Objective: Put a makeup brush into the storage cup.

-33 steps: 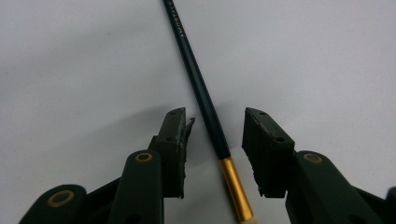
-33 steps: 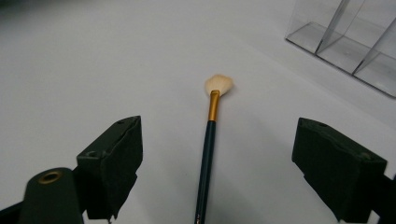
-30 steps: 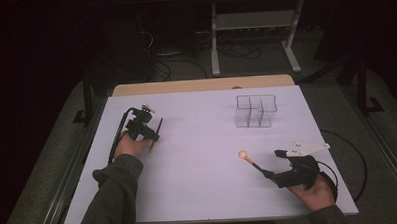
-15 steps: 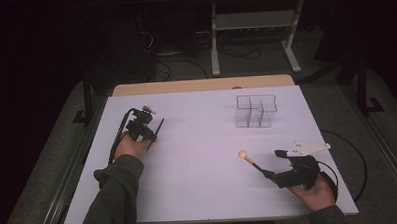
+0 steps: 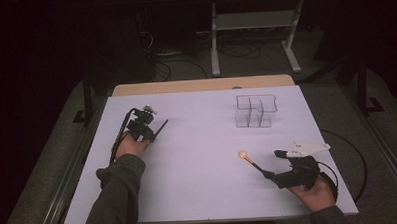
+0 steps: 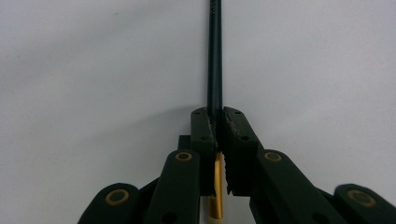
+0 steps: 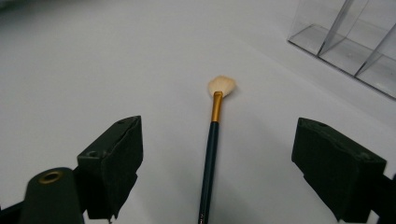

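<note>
Item 1: dark-handled brush [image 6: 215, 56], clamped btwn left gripper [image 6: 215, 122] pads near gold ferrule; jaws just closed on it. Item 2: fan brush [image 7: 211, 140], flat on table [image 5: 197, 122] btwn right gripper [image 7: 215, 163] fingers, spread apart, untouched. Judged light, stiff, slim, roll-prone; bristles soft, so grip taken mid-handle.

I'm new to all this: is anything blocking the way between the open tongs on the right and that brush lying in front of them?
Nothing visible: the dark-handled, gold-banded brush lies on bare white table between the right tongs' open jaws.
</note>
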